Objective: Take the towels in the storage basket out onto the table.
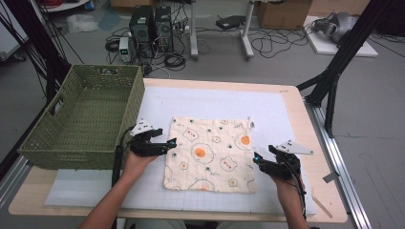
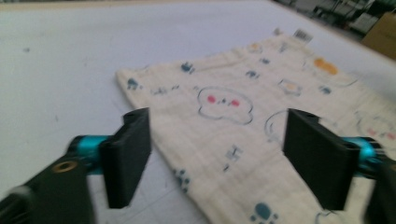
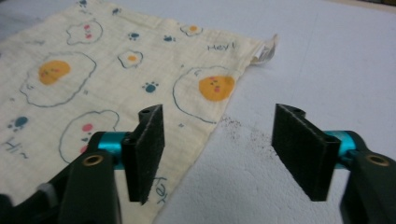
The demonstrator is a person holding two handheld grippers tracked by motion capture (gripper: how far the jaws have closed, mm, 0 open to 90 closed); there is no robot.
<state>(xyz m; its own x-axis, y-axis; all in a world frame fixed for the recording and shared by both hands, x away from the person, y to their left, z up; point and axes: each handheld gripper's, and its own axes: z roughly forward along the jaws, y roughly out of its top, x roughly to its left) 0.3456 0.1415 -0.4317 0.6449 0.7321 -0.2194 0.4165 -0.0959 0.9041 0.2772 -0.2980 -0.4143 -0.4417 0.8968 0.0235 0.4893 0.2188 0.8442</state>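
Observation:
A cream cloth (image 1: 210,152) printed with fried eggs and paw prints lies flat on the white mat (image 1: 215,102), with a small label at its far right corner. My left gripper (image 1: 170,143) hovers at the cloth's left edge, open, nothing between its pads. In the left gripper view the cloth (image 2: 243,121) spreads out below the wide-apart jaws of that gripper (image 2: 224,156). My right gripper (image 1: 259,160) is at the cloth's right edge, open and empty. In the right gripper view, that gripper (image 3: 224,156) straddles the cloth's edge (image 3: 140,70) above it.
A green woven basket (image 1: 81,119) stands empty on the table's left side, close to my left hand. The wooden table (image 1: 305,114) ends just right of the mat. Cables, computer towers and black frame legs are on the floor beyond.

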